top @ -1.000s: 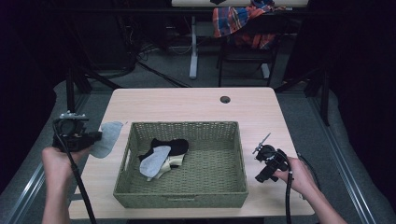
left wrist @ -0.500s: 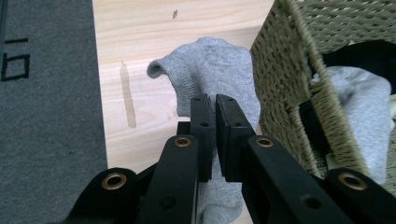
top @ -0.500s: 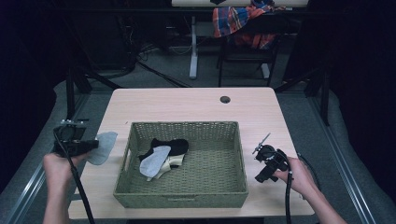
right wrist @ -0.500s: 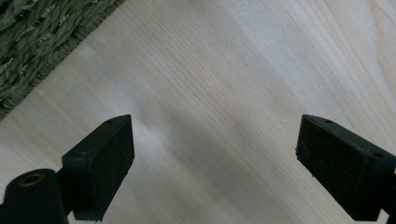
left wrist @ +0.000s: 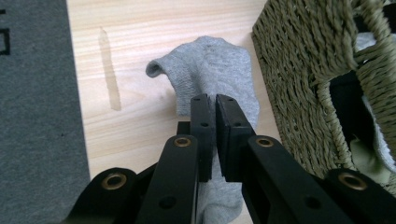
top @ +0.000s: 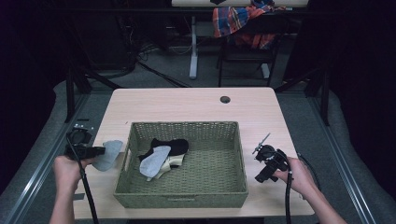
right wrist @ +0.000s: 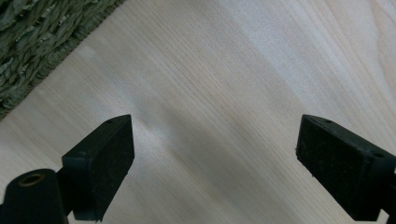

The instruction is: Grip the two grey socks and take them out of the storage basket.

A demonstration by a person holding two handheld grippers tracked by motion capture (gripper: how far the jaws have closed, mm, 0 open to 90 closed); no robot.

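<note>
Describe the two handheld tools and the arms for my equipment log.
Both tools, left tool and right tool, are black, with flat rectangular padded jaws on linked arms with brass-coloured rivets. A black cable trails from each. A grey plate tops the left one. The forearms show no sleeves.
</note>
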